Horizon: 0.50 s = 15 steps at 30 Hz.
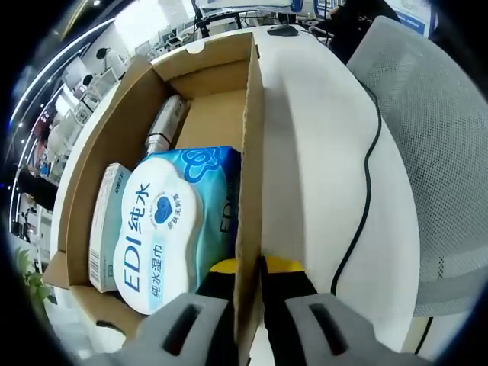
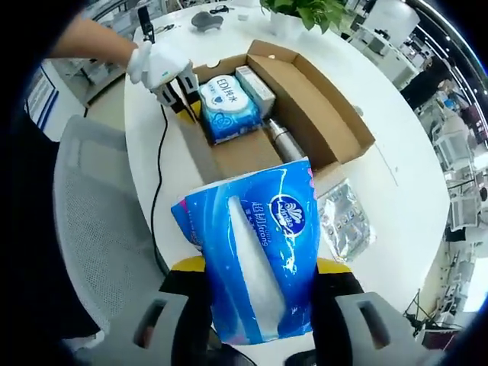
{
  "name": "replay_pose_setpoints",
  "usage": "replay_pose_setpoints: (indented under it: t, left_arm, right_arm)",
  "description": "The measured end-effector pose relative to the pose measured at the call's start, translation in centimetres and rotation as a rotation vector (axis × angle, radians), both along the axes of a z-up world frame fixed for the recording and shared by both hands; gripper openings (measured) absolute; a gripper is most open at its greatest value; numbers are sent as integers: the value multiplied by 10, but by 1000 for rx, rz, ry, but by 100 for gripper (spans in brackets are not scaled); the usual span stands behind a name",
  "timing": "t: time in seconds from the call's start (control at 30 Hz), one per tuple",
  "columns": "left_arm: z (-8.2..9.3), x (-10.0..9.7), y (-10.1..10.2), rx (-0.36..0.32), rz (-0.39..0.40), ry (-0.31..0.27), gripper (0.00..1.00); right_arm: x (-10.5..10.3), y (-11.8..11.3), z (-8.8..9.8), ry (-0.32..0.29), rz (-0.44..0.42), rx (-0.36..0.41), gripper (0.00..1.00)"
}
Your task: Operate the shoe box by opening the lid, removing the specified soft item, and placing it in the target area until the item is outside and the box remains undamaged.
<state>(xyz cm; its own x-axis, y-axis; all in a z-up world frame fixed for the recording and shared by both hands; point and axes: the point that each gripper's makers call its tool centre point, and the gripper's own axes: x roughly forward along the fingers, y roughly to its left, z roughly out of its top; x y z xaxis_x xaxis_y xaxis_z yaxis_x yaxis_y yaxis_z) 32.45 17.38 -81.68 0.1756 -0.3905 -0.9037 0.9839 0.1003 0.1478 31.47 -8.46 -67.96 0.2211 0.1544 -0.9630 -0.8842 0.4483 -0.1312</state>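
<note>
Left tongs (image 1: 245, 276) pinch the box wall (image 1: 252, 152); right tongs (image 2: 259, 273) clamp the tissue pack (image 2: 255, 252).

Left gripper view hugs the box (image 1: 248, 137); right gripper view overlooks it.

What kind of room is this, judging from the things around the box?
Probably an office or lab: a white table with a mesh office chair beside it, a computer mouse, a potted plant, and more workstations behind.

Open cardboard shoe box (image 2: 305, 99) on table; blue tissue pack (image 2: 255, 252) apparently lifted outside it.
</note>
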Motion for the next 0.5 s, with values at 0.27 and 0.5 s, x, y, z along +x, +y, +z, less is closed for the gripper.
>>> replay_pose_setpoints:
  t: [0.27, 0.5]
  left_arm:
    - [0, 0, 0, 0, 0, 0, 3]
    - [0, 0, 0, 1, -1, 0, 3]
  right_arm:
    - [-9, -11, -3, -1, -9, -9, 48]
    - [-13, -16, -6, -1, -14, -14, 48]
